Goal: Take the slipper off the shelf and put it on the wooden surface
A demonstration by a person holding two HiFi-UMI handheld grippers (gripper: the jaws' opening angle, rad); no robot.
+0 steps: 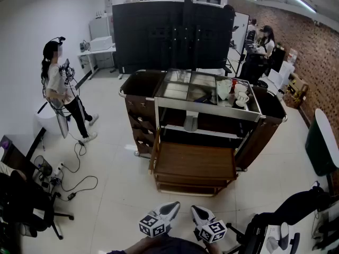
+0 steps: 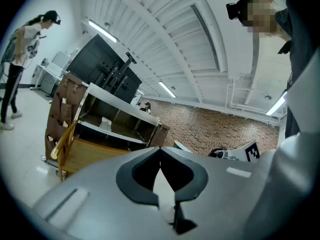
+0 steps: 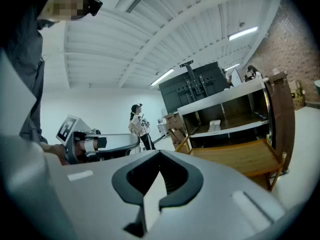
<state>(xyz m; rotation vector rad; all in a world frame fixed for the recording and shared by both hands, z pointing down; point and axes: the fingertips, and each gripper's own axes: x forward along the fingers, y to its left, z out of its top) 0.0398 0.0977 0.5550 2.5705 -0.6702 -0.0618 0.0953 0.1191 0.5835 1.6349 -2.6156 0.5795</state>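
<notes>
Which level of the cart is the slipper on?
The middle shelf: the white slipper lies there, below the top tray holding cups and above the wooden surface.

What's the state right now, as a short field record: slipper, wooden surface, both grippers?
slipper: white, on the middle shelf of the cart, untouched
wooden surface: low platform, below and in front of that shelf
left gripper: shut, empty, short of the cart
right gripper: shut, empty, beside the left one
stage: slipper not yet picked
</notes>
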